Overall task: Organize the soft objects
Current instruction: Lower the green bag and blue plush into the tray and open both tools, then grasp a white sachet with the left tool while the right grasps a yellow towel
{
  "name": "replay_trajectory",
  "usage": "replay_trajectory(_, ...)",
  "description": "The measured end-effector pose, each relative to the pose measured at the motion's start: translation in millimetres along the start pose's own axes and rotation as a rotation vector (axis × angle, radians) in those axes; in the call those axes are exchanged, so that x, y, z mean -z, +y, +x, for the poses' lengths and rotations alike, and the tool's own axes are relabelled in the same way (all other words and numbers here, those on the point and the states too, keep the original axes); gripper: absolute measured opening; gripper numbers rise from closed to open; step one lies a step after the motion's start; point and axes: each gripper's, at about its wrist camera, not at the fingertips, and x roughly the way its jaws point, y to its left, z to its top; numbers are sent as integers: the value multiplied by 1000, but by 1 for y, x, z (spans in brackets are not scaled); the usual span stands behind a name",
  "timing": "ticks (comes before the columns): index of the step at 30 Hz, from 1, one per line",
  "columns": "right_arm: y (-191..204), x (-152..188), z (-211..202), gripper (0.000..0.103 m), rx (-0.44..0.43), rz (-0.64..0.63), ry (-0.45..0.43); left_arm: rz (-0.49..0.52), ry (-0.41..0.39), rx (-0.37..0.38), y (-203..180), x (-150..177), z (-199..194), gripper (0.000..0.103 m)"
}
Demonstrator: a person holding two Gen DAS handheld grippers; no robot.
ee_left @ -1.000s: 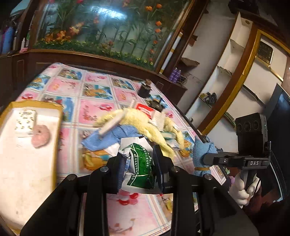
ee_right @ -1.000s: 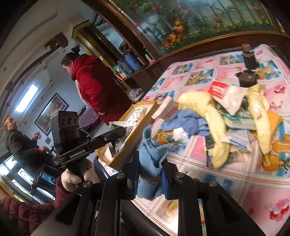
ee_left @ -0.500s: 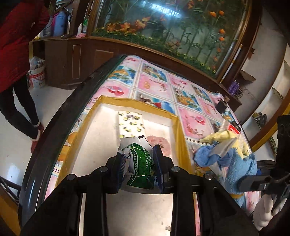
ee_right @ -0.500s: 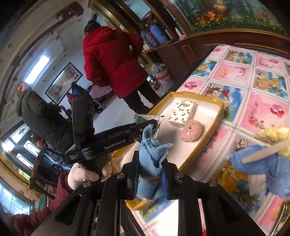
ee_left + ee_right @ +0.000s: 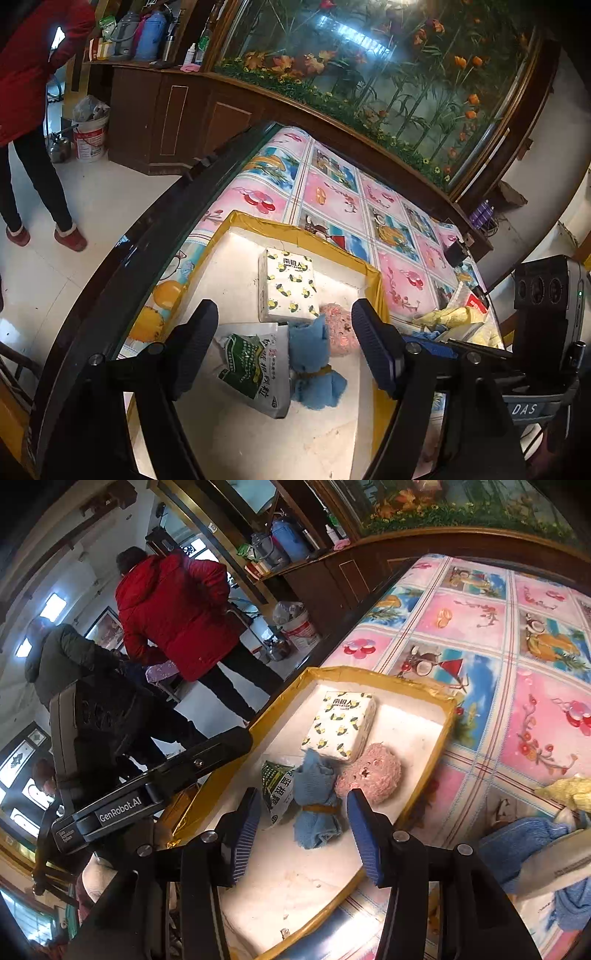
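Note:
A yellow-rimmed white tray (image 5: pixel 303 232) (image 5: pixel 417 690) lies at the table's left end. In it lie a green-and-white packet (image 5: pixel 255 365) (image 5: pixel 275 786), a blue towel tied with a band (image 5: pixel 314 363) (image 5: pixel 317 805), a pink fuzzy pad (image 5: pixel 341 328) (image 5: pixel 371 771) and a tissue pack with a lemon print (image 5: pixel 288 288) (image 5: pixel 341 725). My left gripper (image 5: pixel 282 350) hangs open above the packet and towel. My right gripper (image 5: pixel 303 838) stands open over the towel, holding nothing.
A pile of yellow and blue cloths (image 5: pixel 458 325) (image 5: pixel 535 845) lies on the flowered tablecloth (image 5: pixel 332 192) to the right of the tray. People stand on the floor to the left, one in a red jacket (image 5: pixel 173 609). A wooden cabinet (image 5: pixel 177 114) runs behind the table.
Both grippers have swung left over the tray and opened. The packet has dropped from the left one and the blue towel from the right; both now lie in the tray.

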Motion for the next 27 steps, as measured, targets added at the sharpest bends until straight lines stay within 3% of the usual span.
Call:
replay_trajectory(4,-11,12,-53,52,28,0,-82,-9,-44,53,-21,9,-29,77)
replay_trajectory(6,-22,23,-86,58,59,7,-131,2,-59,92,-38,14,-42,79)
replay_trajectory(13,-88,80,-203,69,264,106,-281,56,25,212,-112,41,-38,79)
replay_trajectory(21,-163,152,-256,69,419,260,-273,164,153,195,-179,72,8,79)
replay_trajectory(27,-181,175,-258,69,398,285,-257,423,92,69,-216,73,40,79)
